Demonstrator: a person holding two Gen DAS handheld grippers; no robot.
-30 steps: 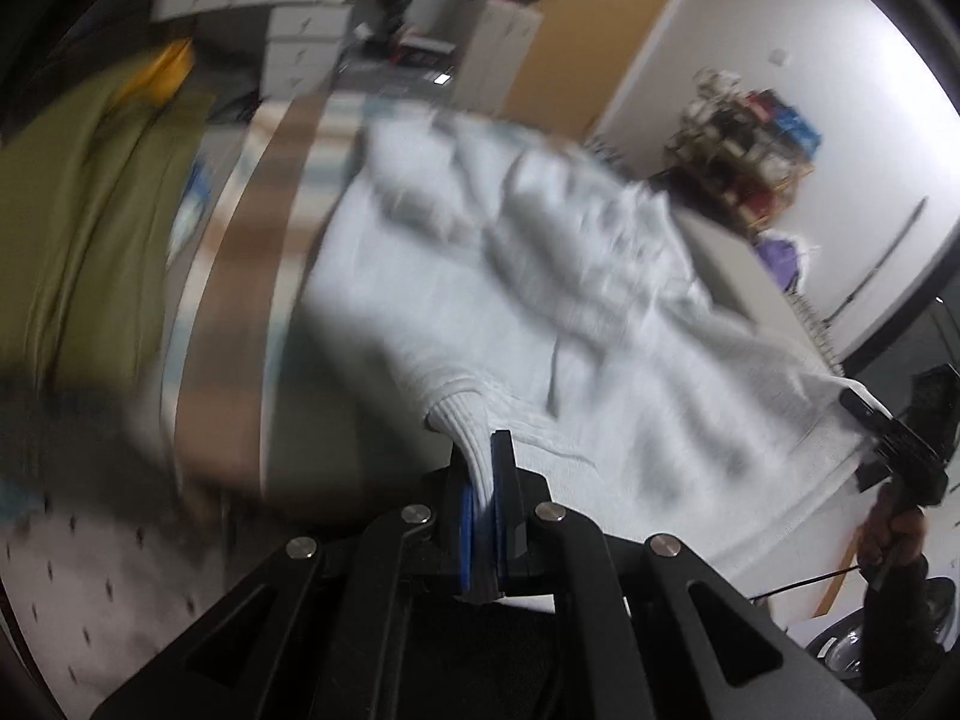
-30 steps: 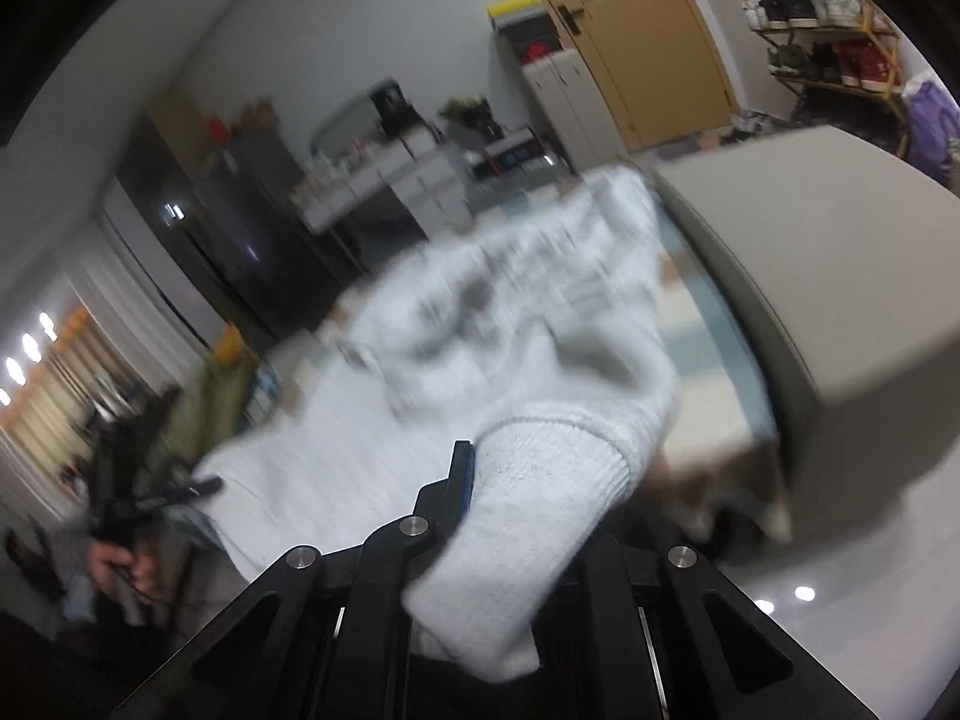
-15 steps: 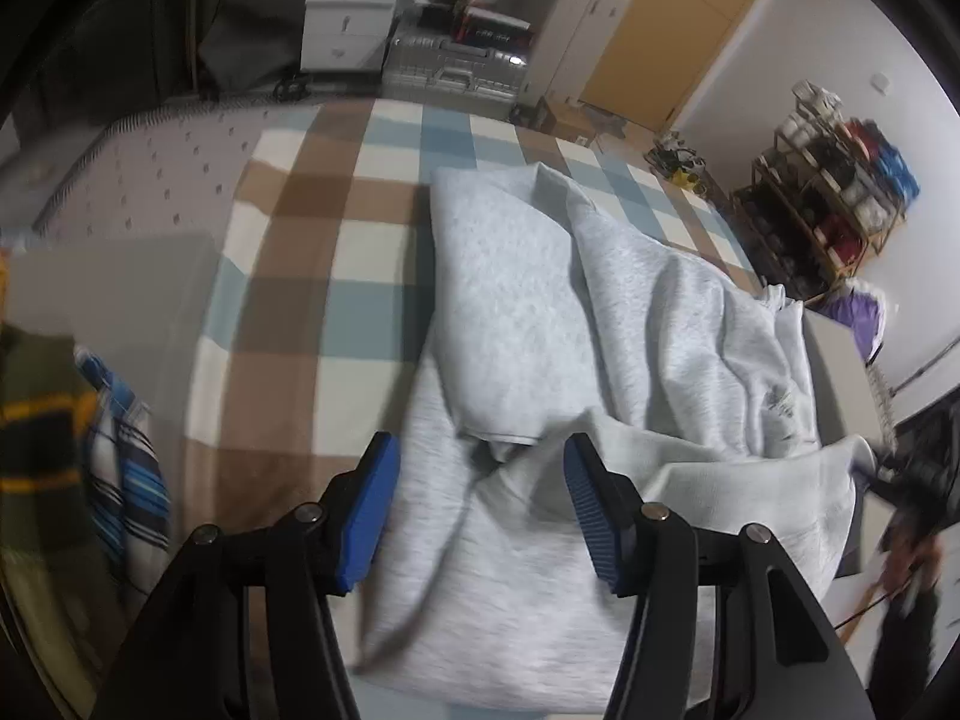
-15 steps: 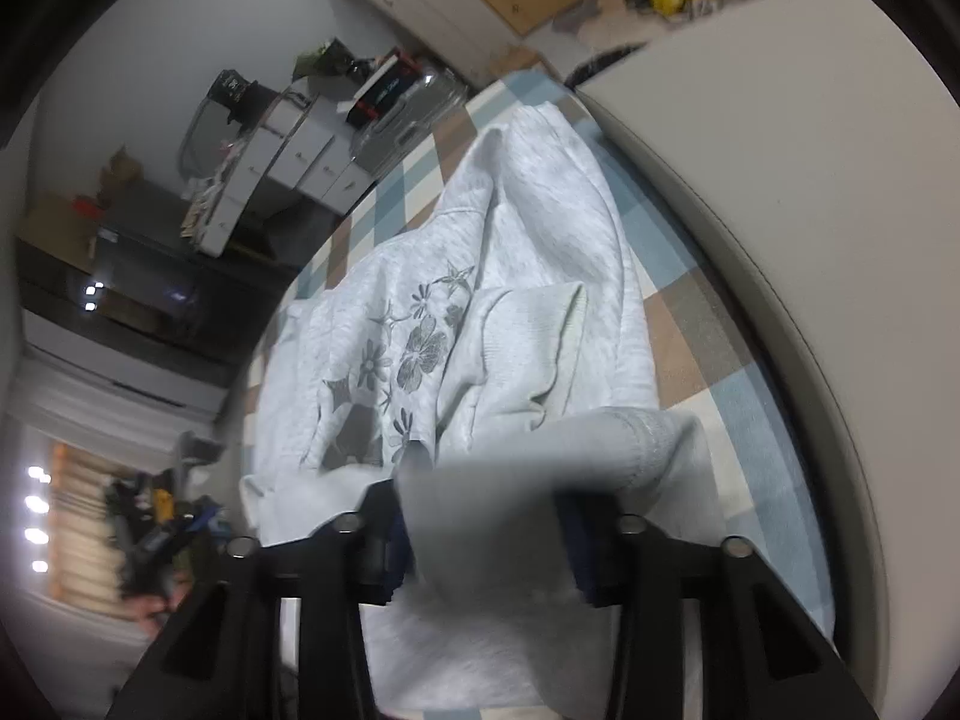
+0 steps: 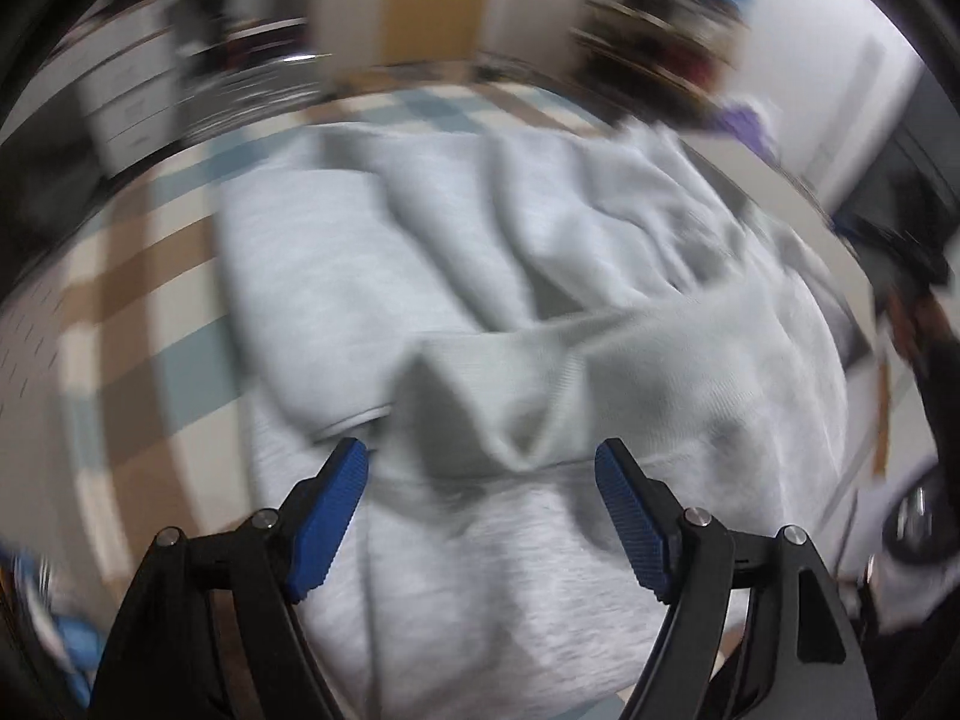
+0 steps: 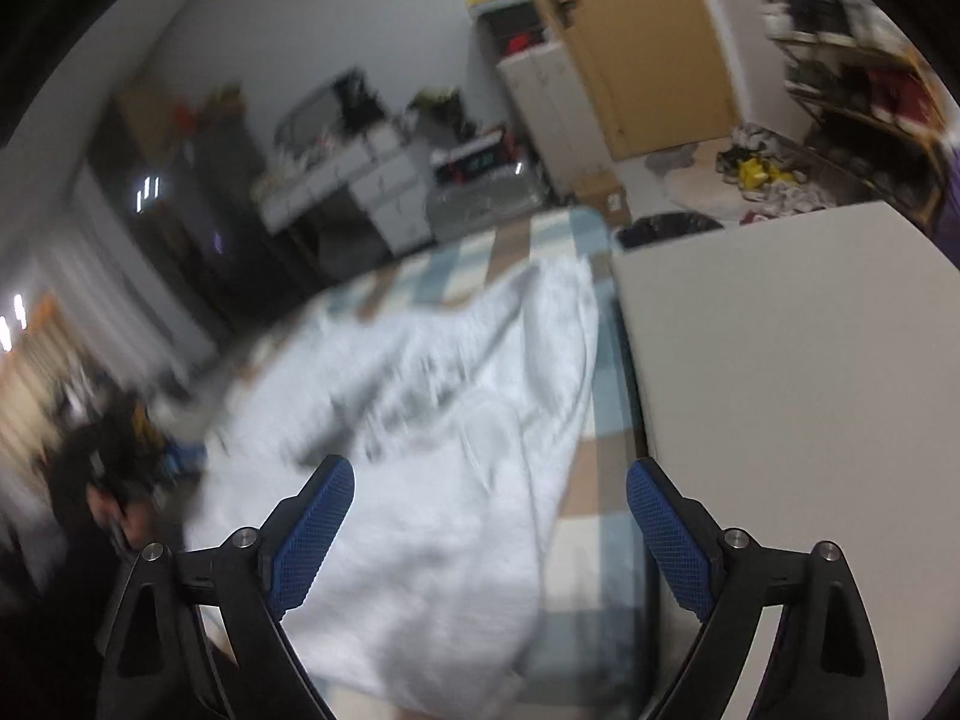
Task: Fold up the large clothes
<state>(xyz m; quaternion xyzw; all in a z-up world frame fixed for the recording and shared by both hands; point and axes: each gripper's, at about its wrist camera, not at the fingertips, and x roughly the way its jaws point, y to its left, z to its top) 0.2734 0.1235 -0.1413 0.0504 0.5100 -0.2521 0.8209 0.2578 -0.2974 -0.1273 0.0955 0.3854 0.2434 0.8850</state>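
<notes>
A light grey sweatshirt (image 5: 492, 324) lies rumpled on a checked blanket (image 5: 126, 324), one ribbed cuff folded across its middle. My left gripper (image 5: 482, 459) hovers just over that cuff, its jaws opening, blue pads apart and nothing pressed between them. In the right wrist view the same sweatshirt (image 6: 432, 432) spreads ahead and below. My right gripper (image 6: 489, 477) stands above its near edge, jaws opening wide, with no cloth between the pads. Both views are motion-blurred.
A pale flat-topped block (image 6: 798, 360) borders the blanket on the right. White drawers (image 6: 384, 186), a wooden door (image 6: 636, 42) and a cluttered shoe rack (image 5: 666, 42) stand at the back. A hand with the other gripper (image 6: 114, 480) shows at the left edge.
Both grippers have let go of the sweatshirt's cuffs and spread their jaws wide. The cuffs now lie on the garment, and both cameras have swung across the bed.
</notes>
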